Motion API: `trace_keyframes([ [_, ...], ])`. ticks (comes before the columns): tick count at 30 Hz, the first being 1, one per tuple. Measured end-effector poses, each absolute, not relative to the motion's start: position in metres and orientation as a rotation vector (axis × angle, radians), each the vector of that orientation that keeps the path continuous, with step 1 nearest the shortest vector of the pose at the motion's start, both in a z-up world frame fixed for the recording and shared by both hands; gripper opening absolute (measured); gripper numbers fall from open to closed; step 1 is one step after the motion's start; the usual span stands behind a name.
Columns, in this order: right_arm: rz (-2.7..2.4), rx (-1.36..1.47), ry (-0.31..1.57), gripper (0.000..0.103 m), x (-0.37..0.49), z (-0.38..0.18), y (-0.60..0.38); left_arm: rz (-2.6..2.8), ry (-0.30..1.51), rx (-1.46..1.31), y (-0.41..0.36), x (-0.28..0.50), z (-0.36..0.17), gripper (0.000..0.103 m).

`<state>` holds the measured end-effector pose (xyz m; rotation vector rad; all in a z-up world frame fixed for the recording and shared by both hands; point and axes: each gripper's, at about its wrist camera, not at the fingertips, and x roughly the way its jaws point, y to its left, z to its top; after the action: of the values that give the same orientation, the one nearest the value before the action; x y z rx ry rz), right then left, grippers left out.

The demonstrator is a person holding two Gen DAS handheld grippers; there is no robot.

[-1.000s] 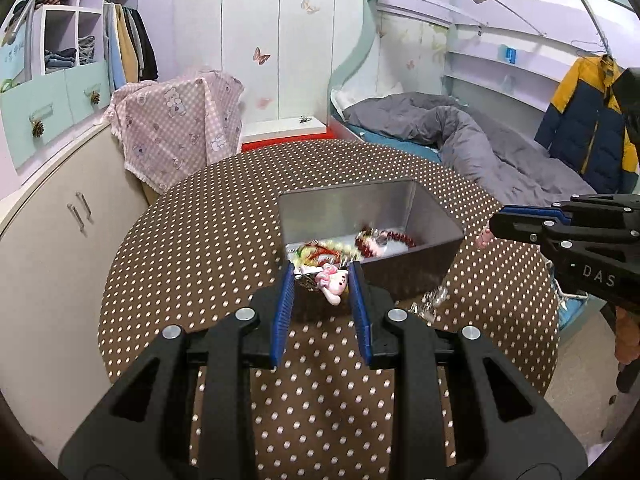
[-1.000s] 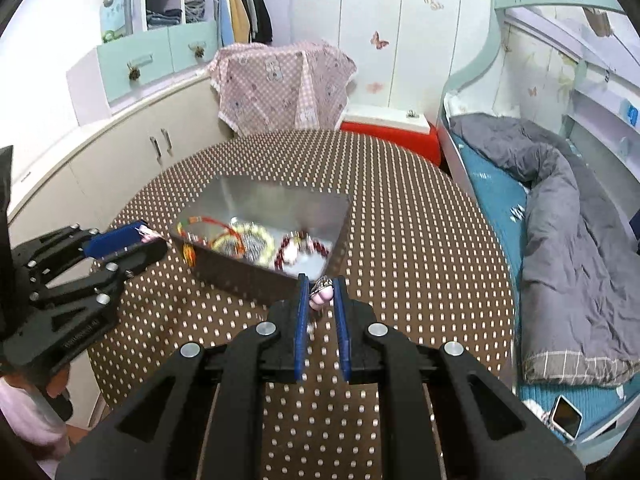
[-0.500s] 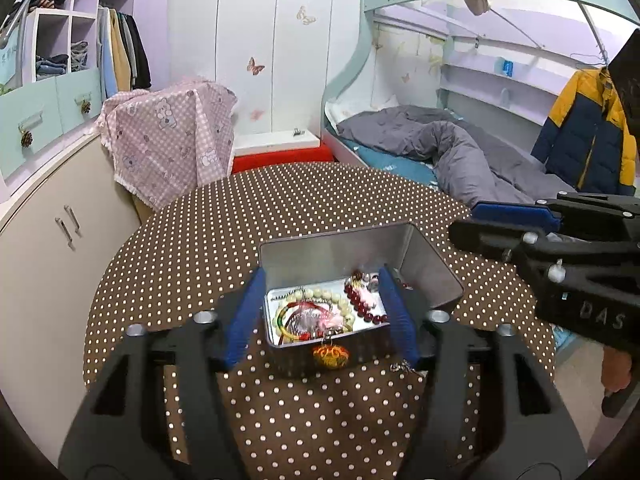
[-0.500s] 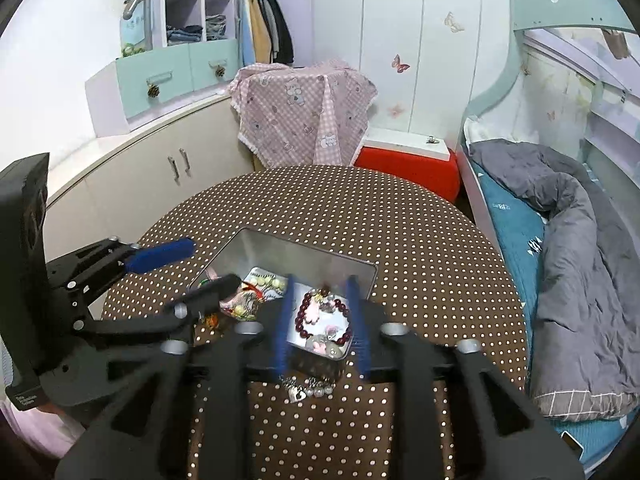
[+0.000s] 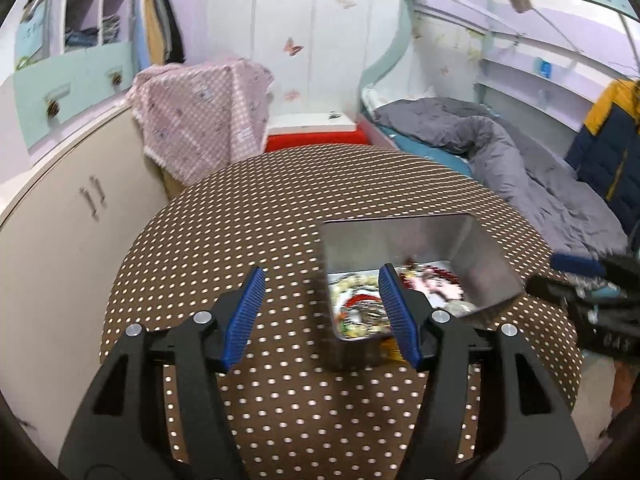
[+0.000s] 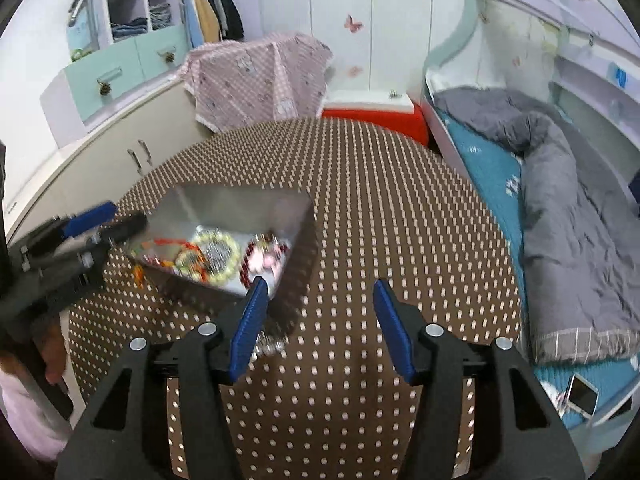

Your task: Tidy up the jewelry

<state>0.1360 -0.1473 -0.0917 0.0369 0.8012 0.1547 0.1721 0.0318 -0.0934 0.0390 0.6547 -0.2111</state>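
Both grippers are empty. The left gripper [image 5: 320, 312] stands with its fingers [image 5: 246, 314] spread wide in the lower centre of the left wrist view, and the right gripper [image 6: 316, 326] is likewise wide open in the lower centre of the right wrist view.

The jewelry [image 6: 212, 250] lies heaped in the metal box [image 6: 240, 204], which sits on the dotted counter [image 6: 380, 200]. The box appears centre-left in the right wrist view and centre-right in the left wrist view. You can make out a pale bead bracelet [image 6: 222, 254], a dark red bead bracelet [image 6: 250, 254] and red cord pieces [image 6: 172, 244]; motion blur hides finer detail. A small silvery piece [image 6: 270, 346] lies on the counter outside the box, just in front of its near wall, beside the left finger of the right gripper. An orange charm [image 6: 138, 274] hangs outside the box at its left corner.

Expect every piece to be light, limp and slippery. Strands likely tangle, so lifting one may drag others along. Grip a bracelet across its bead strand, not on a single bead. Pinch the loose piece low against the counter. The box walls look thin and smooth; avoid pushing them.
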Motion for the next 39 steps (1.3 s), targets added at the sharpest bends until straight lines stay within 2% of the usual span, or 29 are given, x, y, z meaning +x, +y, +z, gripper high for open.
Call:
trace_keyframes([
  [13,0.204,0.014,0.929,0.055,0.13,-0.135,-0.127,-0.186,0.785,-0.024,0.041,0.197,-0.114,0.059],
  [18,0.236,-0.023,0.93,0.04,0.131,-0.139,-0.108,-0.223,0.842,-0.068,0.044,0.205,-0.115,0.059],
  [20,0.237,-0.035,0.927,0.035,0.133,-0.14,-0.104,-0.237,0.865,-0.086,0.045,0.21,-0.116,0.054],
  [21,0.236,-0.039,0.923,0.033,0.133,-0.14,-0.103,-0.253,0.879,-0.1,0.046,0.212,-0.117,0.049],
  [22,0.241,-0.04,0.922,0.024,0.133,-0.14,-0.103,-0.266,0.887,-0.109,0.047,0.215,-0.117,0.042],
  [24,0.247,-0.062,0.923,0.024,0.132,-0.139,-0.099,-0.301,0.9,-0.121,0.045,0.217,-0.116,0.032],
  [28,0.251,-0.066,0.924,0.024,0.13,-0.141,-0.101,-0.31,0.886,-0.09,0.037,0.215,-0.116,0.021],
  [31,0.238,-0.044,0.929,0.024,0.128,-0.14,-0.107,-0.3,0.884,-0.072,0.032,0.215,-0.117,0.018],
  [39,0.167,0.013,0.878,0.024,0.124,-0.118,-0.139,-0.299,0.886,-0.071,0.032,0.217,-0.119,0.017],
])
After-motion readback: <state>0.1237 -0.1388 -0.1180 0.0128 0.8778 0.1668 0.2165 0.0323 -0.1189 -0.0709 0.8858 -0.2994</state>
